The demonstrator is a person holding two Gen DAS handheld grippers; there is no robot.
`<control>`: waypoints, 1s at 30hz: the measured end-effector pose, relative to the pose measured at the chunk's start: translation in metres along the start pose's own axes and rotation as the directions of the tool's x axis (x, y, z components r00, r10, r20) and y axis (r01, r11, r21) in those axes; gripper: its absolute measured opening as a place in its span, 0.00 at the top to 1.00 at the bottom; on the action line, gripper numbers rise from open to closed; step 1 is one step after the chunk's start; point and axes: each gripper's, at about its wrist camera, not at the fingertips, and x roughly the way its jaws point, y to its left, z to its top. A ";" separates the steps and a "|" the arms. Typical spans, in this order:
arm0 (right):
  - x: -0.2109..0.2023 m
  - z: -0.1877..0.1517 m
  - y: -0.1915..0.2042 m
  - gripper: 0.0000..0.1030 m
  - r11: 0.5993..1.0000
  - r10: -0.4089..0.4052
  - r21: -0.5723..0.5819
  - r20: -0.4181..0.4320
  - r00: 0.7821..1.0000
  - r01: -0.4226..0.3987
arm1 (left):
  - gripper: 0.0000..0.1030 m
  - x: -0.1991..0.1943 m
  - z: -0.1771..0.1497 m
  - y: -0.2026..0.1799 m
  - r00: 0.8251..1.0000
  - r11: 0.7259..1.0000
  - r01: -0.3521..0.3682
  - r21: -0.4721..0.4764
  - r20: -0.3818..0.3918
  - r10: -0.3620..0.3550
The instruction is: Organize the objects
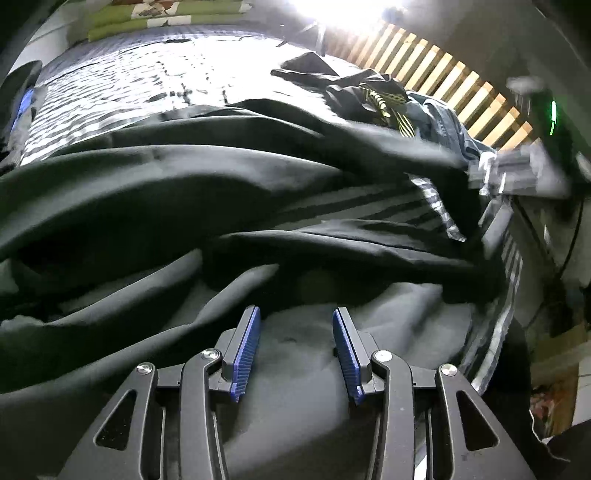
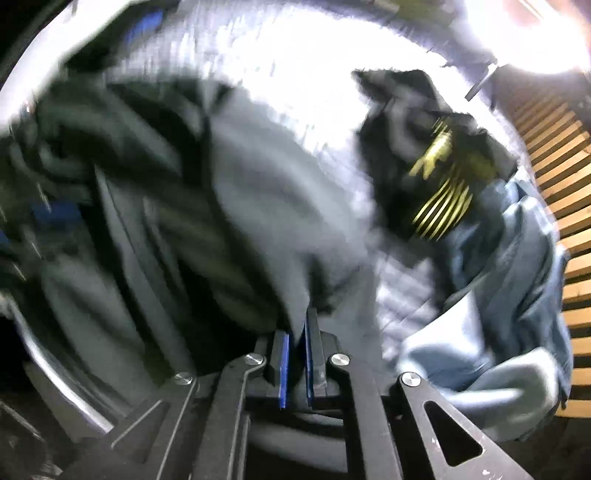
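A large dark grey garment (image 1: 184,184) lies rumpled across the bed. My left gripper (image 1: 295,314) hangs just over a fold of it near the bed's front edge. Its blue pads (image 1: 245,343) stand well apart, and the cloth lies under and between them without being pinched. In the blurred right wrist view, my right gripper (image 2: 297,325) has its pads nearly together, and a fold of the same grey garment (image 2: 258,192) runs down into them. In the left wrist view the garment's far right edge is drawn up toward a blurred grey device (image 1: 517,173).
A black garment with yellow stripes (image 1: 373,99) (image 2: 439,206) and a blue denim piece (image 1: 447,125) (image 2: 517,258) lie at the right of the bed. A striped bedspread (image 1: 129,85) covers the bed, with green pillows (image 1: 166,18) at its head and wooden slats (image 1: 461,85) alongside.
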 end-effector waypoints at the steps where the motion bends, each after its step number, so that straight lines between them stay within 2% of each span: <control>1: -0.014 0.014 -0.018 0.94 0.997 0.049 0.056 0.049 0.998 -0.052 | 0.57 0.000 0.000 0.001 1.000 1.000 0.000 -0.003 0.000 0.000; 3: -0.027 0.038 -0.064 0.92 0.976 0.104 0.177 0.128 0.986 -0.126 | 0.57 0.000 -0.001 0.001 1.000 1.000 -0.002 -0.005 -0.002 0.002; 4: -0.027 0.048 -0.087 0.84 0.965 0.066 0.241 0.145 0.987 -0.100 | 0.57 0.001 0.000 0.001 1.000 1.000 -0.005 -0.003 -0.005 0.005; 5: -0.022 0.064 -0.103 0.73 0.955 -0.053 0.295 0.141 0.989 0.010 | 0.57 0.003 0.000 0.001 1.000 1.000 -0.009 -0.001 -0.006 0.009; 6: -0.016 0.075 -0.120 0.68 0.931 -0.199 0.331 0.114 0.973 0.151 | 0.57 0.004 0.001 0.000 1.000 1.000 -0.011 0.003 -0.007 0.011; 7: -0.013 0.081 -0.130 0.66 0.908 -0.272 0.355 0.090 0.958 0.224 | 0.57 0.004 0.002 -0.001 1.000 1.000 -0.013 0.004 -0.006 0.013; 8: -0.010 0.082 -0.141 0.66 0.891 -0.296 0.380 0.075 0.952 0.247 | 0.57 0.004 0.003 -0.002 1.000 1.000 -0.013 0.005 -0.005 0.013; 10: -0.017 0.072 -0.143 0.66 0.892 -0.260 0.407 0.109 0.959 0.195 | 0.57 0.005 0.005 -0.004 1.000 1.000 -0.009 0.011 -0.005 0.009; 12: -0.025 0.053 -0.137 0.60 0.909 -0.219 0.393 0.162 0.962 0.141 | 0.57 0.007 0.006 -0.005 1.000 1.000 -0.005 0.013 -0.009 0.005; 13: -0.026 0.046 -0.136 0.50 0.914 -0.206 0.385 0.171 0.963 0.128 | 0.57 0.008 0.007 -0.007 1.000 1.000 -0.004 0.015 -0.010 0.004; 14: -0.024 0.043 -0.137 0.44 0.920 -0.194 0.375 0.173 0.966 0.117 | 0.56 0.010 0.009 -0.008 1.000 1.000 -0.002 0.020 -0.011 0.003; 18: -0.003 0.035 -0.142 0.44 0.923 -0.181 0.368 0.167 0.969 0.109 | 0.56 0.011 0.012 -0.015 1.000 0.999 0.005 0.034 -0.015 -0.004; 21: 0.013 0.037 -0.147 0.44 0.925 -0.083 0.381 0.162 0.983 0.015 | 0.56 0.012 0.011 -0.016 1.000 0.999 -0.006 0.040 -0.018 0.007; 24: 0.012 0.024 -0.132 0.44 0.929 -0.119 0.369 0.191 0.974 0.041 | 0.56 0.010 0.010 -0.012 1.000 1.000 0.000 0.028 -0.016 0.000; 25: 0.006 0.015 -0.122 0.44 0.939 -0.123 0.342 0.228 0.966 0.039 | 0.56 0.010 0.009 -0.011 1.000 1.000 0.002 0.025 -0.017 -0.002; 27: -0.002 0.001 -0.098 0.44 0.972 -0.059 0.237 0.275 0.960 -0.008 | 0.56 0.010 0.008 -0.009 1.000 1.000 0.007 0.020 -0.018 -0.007; 30: 0.004 -0.004 -0.067 0.44 0.992 -0.079 0.113 0.258 0.963 0.051 | 0.56 0.012 0.008 -0.009 1.000 1.000 0.006 0.022 -0.019 -0.006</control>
